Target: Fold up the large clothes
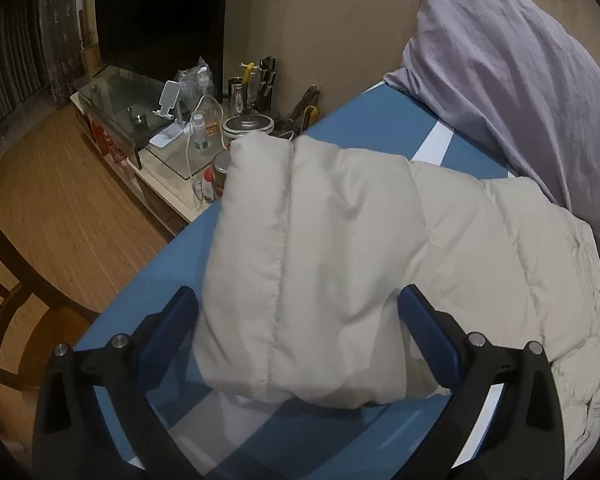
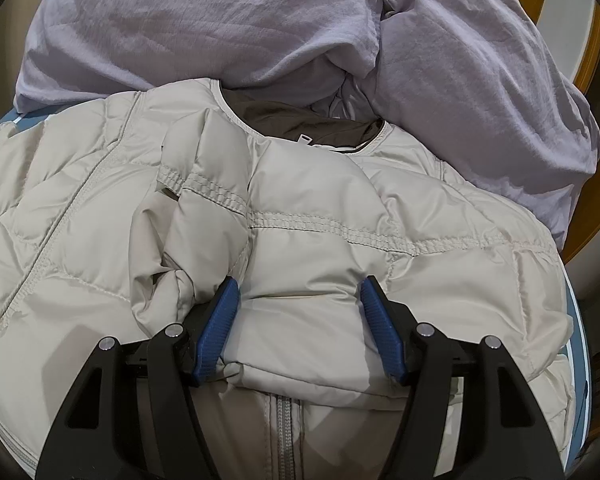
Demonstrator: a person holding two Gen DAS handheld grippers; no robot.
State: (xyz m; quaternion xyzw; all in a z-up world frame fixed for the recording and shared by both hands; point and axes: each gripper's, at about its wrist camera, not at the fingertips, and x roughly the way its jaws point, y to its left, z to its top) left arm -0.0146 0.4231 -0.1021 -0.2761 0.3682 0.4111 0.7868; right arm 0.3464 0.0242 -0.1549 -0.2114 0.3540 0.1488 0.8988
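Note:
A cream quilted puffer jacket (image 1: 492, 240) lies on the blue table (image 1: 148, 280). One sleeve (image 1: 300, 240) stretches out toward the table's left edge. My left gripper (image 1: 300, 304) is shut on that sleeve's cuff end, which hangs just above the tabletop over its shadow. In the right wrist view the jacket (image 2: 60, 260) lies front up, brown collar lining (image 2: 300, 124) at the far side and the zipper (image 2: 284, 432) near me. My right gripper (image 2: 298, 290) is shut on a puffy folded sleeve (image 2: 312, 232) laid across the chest, its blue pads denting the fabric on both sides.
A bulky lilac duvet (image 1: 500, 80) (image 2: 220, 20) is piled against the jacket's collar side. Beyond the table's left edge stands a low cabinet with a glass shelf (image 1: 140, 120), bottles and jars. A dark wooden chair (image 1: 4, 300) stands on the wooden floor at the left.

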